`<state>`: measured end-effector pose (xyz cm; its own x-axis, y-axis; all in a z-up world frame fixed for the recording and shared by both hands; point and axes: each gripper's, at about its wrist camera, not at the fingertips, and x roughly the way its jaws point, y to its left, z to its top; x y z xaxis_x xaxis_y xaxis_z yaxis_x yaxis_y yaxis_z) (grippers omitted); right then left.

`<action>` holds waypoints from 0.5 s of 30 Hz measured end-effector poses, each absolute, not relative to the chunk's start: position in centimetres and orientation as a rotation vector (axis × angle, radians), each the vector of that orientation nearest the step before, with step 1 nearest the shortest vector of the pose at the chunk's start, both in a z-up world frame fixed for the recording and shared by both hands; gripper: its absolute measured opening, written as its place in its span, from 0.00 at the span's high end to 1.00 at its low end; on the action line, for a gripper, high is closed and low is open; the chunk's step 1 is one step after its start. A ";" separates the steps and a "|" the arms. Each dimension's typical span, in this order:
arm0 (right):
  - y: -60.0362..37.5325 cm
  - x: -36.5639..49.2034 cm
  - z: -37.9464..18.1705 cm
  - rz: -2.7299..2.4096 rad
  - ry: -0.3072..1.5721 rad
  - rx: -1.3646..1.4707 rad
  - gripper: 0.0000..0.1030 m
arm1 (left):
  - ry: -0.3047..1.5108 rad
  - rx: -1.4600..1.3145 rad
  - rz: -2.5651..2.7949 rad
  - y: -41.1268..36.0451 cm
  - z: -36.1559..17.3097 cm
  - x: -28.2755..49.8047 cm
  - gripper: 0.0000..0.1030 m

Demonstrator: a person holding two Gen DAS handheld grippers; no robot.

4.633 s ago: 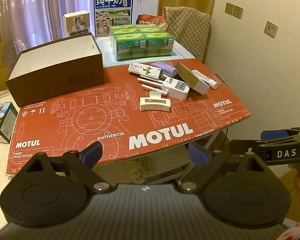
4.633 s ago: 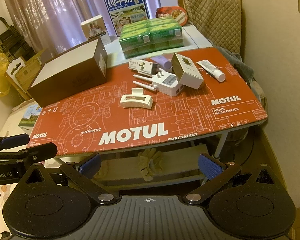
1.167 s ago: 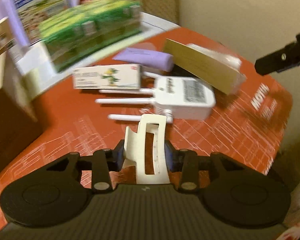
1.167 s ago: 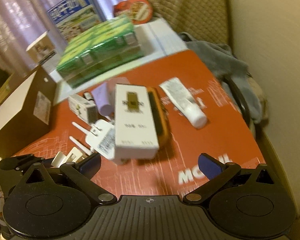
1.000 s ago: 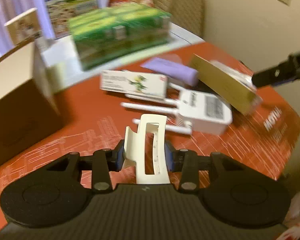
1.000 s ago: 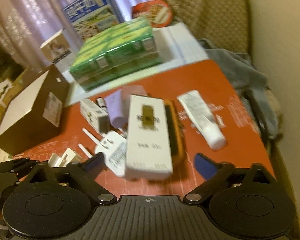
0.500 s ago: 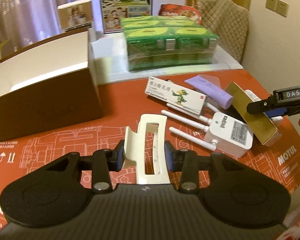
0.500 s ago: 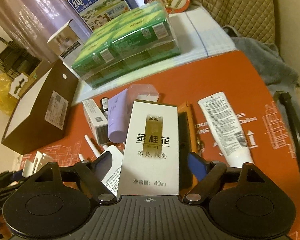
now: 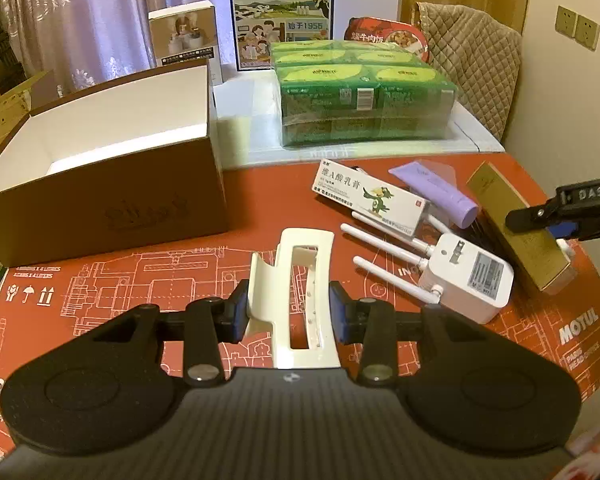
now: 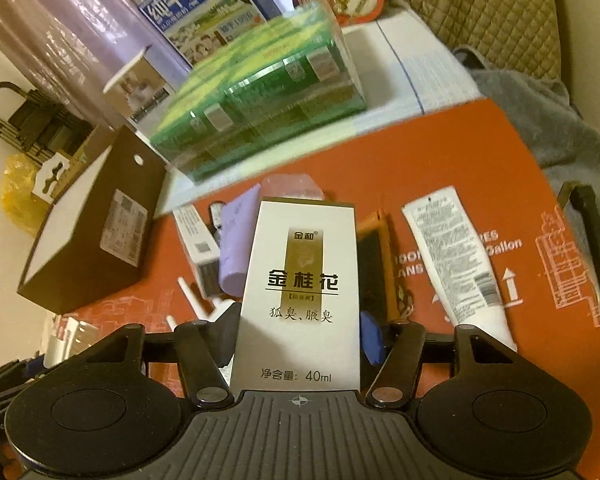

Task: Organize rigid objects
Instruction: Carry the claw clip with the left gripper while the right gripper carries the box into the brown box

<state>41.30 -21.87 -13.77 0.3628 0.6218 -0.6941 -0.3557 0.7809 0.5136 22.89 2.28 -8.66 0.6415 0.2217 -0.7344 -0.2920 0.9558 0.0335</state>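
Note:
My left gripper [image 9: 290, 308] is shut on a cream hair claw clip [image 9: 300, 296] and holds it above the red mat [image 9: 140, 264], right of the open brown box [image 9: 100, 184]. My right gripper [image 10: 298, 334] is closed around a white and gold carton [image 10: 300, 292]; its gold side shows in the left wrist view [image 9: 516, 232]. A white plug-in router with antennas [image 9: 464, 280], a white medicine carton [image 9: 370, 196], a purple tube [image 9: 440, 192] and a white tube [image 10: 456, 264] lie on the mat.
A wrapped green pack of cartons [image 9: 364, 92], a blue milk carton [image 9: 280, 12] and a small white box [image 9: 184, 36] stand behind the mat. A quilted chair [image 9: 472, 56] is at the back right. An orange-edged brush [image 10: 374, 264] lies beside the gold carton.
My right gripper has closed in on the white and gold carton. My left gripper, holding the clip, has shifted a little toward the brown box.

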 end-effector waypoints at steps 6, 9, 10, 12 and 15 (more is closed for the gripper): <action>-20.7 40.3 -10.4 0.673 0.961 0.289 0.45 | 0.802 -0.118 0.298 3.4 -7.1 23.0 0.66; -19.2 39.8 -9.2 0.698 0.944 0.286 0.45 | 0.788 -0.126 0.299 4.5 -6.1 23.2 0.66; -18.6 39.7 -8.8 0.708 0.943 0.285 0.45 | 0.784 -0.128 0.299 4.9 -5.8 23.2 0.66; -17.0 39.4 -8.2 0.727 0.938 0.278 0.45 | 0.779 -0.133 0.300 6.0 -5.2 23.3 0.66; -14.0 38.9 -7.3 0.766 0.931 0.268 0.45 | 0.772 -0.137 0.311 8.0 -4.3 23.5 0.66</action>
<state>38.88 -14.04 -7.26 0.3609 0.6954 -0.6214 -0.4759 0.7104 0.5186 23.45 7.98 -4.33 0.6738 0.2257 -0.7036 -0.3253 0.9456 -0.0082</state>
